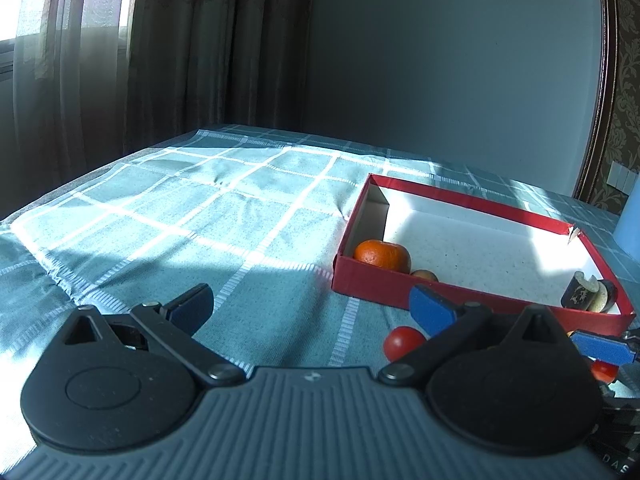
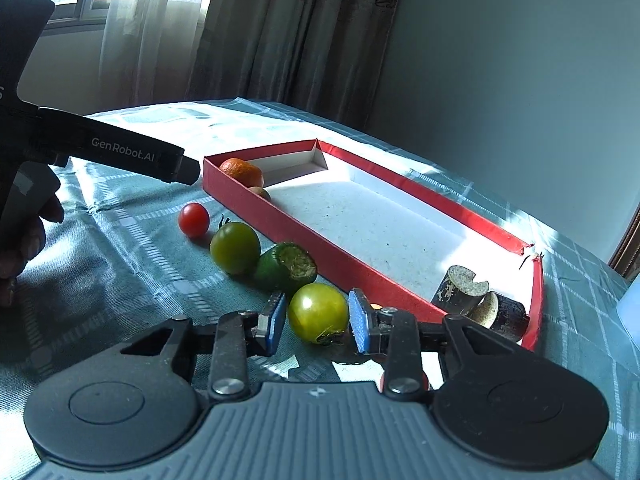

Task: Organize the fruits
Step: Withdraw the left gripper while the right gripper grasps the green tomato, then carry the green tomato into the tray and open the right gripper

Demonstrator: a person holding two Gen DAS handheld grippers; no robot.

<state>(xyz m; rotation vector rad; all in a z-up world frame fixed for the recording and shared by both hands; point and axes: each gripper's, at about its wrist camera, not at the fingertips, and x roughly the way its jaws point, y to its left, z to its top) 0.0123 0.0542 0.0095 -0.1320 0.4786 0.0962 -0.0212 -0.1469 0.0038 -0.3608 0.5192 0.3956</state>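
A shallow red box [image 2: 304,236] with a white floor lies on the teal checked cloth; it also shows in the left wrist view [image 1: 472,300]. In it are an orange [image 2: 242,171] [image 1: 382,255], a small brown fruit [image 2: 261,192] [image 1: 425,275] and two dark cut pieces [image 2: 462,290] [image 1: 586,291]. Outside its near wall lie a red cherry tomato [image 2: 194,220] [image 1: 403,343], a green tomato [image 2: 235,247], a cut green fruit [image 2: 287,266] and a yellow-green tomato [image 2: 318,313]. My right gripper [image 2: 318,322] is open with its pads either side of the yellow-green tomato. My left gripper [image 1: 308,306] is open and empty above the cloth.
The left gripper's black body [image 2: 120,148] reaches in from the left in the right wrist view, with a hand below it. Curtains and a window stand behind the cloth's far edge. A pale blue object [image 1: 628,220] sits at the far right.
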